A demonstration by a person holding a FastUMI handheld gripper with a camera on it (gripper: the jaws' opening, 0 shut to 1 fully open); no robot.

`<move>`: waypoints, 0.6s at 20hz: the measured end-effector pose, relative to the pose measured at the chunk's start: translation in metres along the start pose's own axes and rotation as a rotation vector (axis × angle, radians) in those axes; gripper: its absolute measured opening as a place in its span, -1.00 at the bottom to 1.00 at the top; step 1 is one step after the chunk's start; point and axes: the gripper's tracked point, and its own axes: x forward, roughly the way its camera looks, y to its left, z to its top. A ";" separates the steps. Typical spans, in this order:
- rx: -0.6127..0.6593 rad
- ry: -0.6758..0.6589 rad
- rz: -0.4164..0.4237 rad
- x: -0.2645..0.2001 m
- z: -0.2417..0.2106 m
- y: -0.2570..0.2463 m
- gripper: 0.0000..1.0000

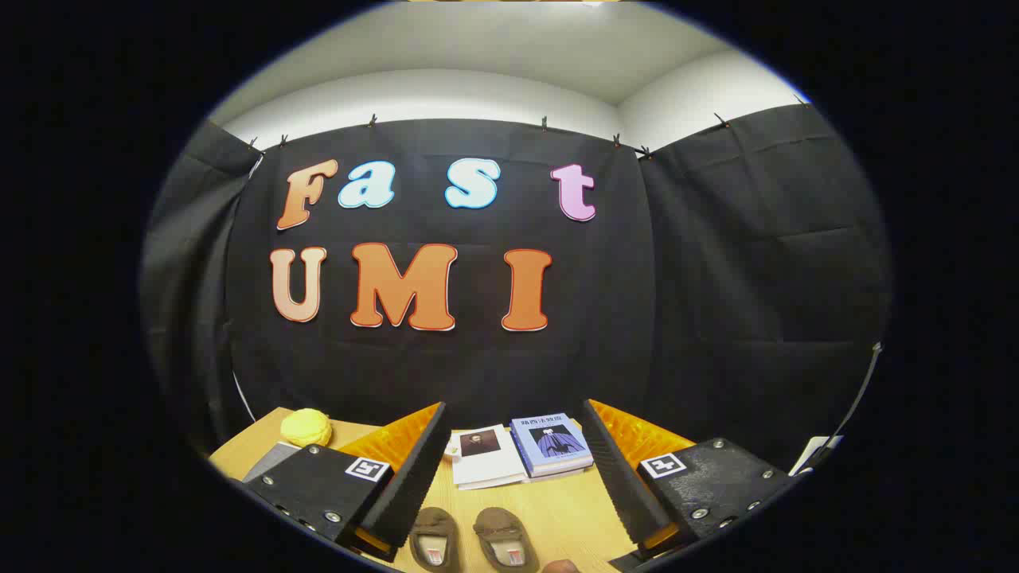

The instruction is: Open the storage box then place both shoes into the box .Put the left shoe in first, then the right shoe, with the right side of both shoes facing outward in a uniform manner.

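A hand-held gripper (517, 469) hangs above a wooden table (557, 509), fingers spread wide and holding nothing. Between the fingers lie two brown shoes (470, 537) side by side, long axes running away from the gripper, toes pointing toward two books (521, 454) beyond. A yellow ball (306, 427) sits farther left.

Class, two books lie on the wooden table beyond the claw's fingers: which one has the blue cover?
The blue-covered book, lying beside the open claw's other finger; its neighbour, the white-covered book, is pale with a small dark picture.
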 end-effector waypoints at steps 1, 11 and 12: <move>0.005 0.007 0.009 0.000 -0.001 0.004 0.97; 0.011 -0.010 0.041 0.015 0.013 0.018 0.97; 0.012 -0.014 0.051 0.019 0.013 0.022 0.97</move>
